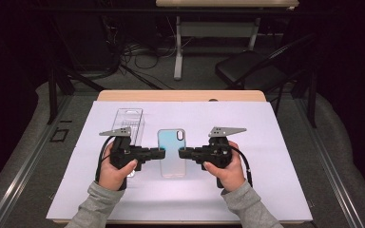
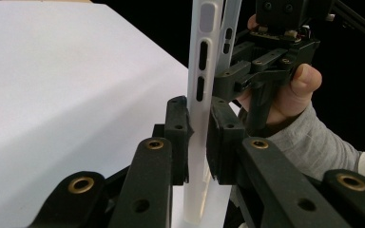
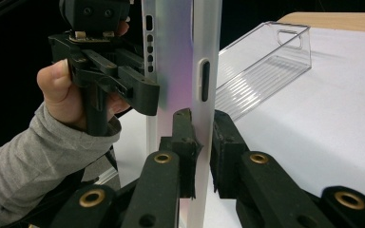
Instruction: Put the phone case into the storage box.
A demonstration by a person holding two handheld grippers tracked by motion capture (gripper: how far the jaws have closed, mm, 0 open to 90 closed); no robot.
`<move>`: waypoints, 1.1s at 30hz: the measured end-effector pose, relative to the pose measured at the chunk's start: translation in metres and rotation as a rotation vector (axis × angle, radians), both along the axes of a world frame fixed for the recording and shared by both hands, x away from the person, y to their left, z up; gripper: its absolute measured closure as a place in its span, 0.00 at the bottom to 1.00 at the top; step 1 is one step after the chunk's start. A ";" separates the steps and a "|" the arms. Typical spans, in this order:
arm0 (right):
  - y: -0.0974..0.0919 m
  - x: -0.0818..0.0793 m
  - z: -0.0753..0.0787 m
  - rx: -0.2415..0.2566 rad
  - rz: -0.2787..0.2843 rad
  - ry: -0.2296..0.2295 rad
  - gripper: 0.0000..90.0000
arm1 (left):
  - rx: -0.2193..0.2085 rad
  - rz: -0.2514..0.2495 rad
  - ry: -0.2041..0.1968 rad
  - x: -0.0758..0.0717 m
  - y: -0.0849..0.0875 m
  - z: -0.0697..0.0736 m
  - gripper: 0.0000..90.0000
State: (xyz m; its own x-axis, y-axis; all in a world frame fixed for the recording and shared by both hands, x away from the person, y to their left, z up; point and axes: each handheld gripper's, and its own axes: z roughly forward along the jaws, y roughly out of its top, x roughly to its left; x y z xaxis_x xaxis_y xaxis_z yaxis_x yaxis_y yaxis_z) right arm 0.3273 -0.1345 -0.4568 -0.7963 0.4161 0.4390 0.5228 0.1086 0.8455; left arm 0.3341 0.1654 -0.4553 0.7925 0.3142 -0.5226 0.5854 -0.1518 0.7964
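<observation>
A: Entry, high view. Translucent pale-blue phone case (image 1: 171, 153) sits near the middle of the white sheet-covered table (image 1: 266, 180), camera cut-out at its 12 o'clock end. Position of the hands?

B: Left gripper (image 1: 159, 154) comes in from the case's 9 o'clock, right gripper (image 1: 184, 153) from its 3 o'clock. Each meets one long edge of the case at about mid-length, the two facing each other.

A: Jaw state, left?

B: Left gripper view: the case edge stands between the two black pads (image 2: 178, 130), both pads against it. Closed on the phone case. No earlier picture to compare.

A: Right?

B: Right gripper view: pads (image 3: 183, 137) clamped on the opposite edge, beside a side-button slot. Also gripping the case. The left hand (image 3: 66, 92) and its gripper show beyond, at 10 o'clock in that view.

A: Is the case lifted or flat on the table?

B: Cannot tell from the high view; in both gripper views it runs edge-on between the jaws.

A: Anything else on the table?

B: Clear rectangular plastic packaging tray (image 1: 129, 121), at 10 o'clock from the case, just beyond the left gripper. Grey sleeves (image 1: 97, 204) enter from 6 o'clock.
</observation>
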 end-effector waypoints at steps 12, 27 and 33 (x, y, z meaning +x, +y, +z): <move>0.000 0.001 -0.002 -0.010 -0.021 -0.002 0.91 | -0.016 0.037 -0.001 0.001 0.003 0.000 0.78; -0.004 0.004 -0.004 -0.039 -0.096 -0.006 0.91 | 0.007 0.136 -0.090 0.003 0.004 0.000 0.64; -0.005 0.004 -0.005 -0.051 -0.135 -0.015 0.91 | 0.024 0.186 -0.120 0.003 0.004 0.001 0.58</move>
State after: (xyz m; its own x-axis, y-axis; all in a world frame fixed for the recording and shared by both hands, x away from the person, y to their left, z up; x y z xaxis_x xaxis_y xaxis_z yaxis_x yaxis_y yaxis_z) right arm 0.3314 -0.1394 -0.4622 -0.7378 0.5418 0.4027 0.5228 0.0812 0.8486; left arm 0.3368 0.1693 -0.4544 0.7755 0.4725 -0.4187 0.5065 -0.0697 0.8594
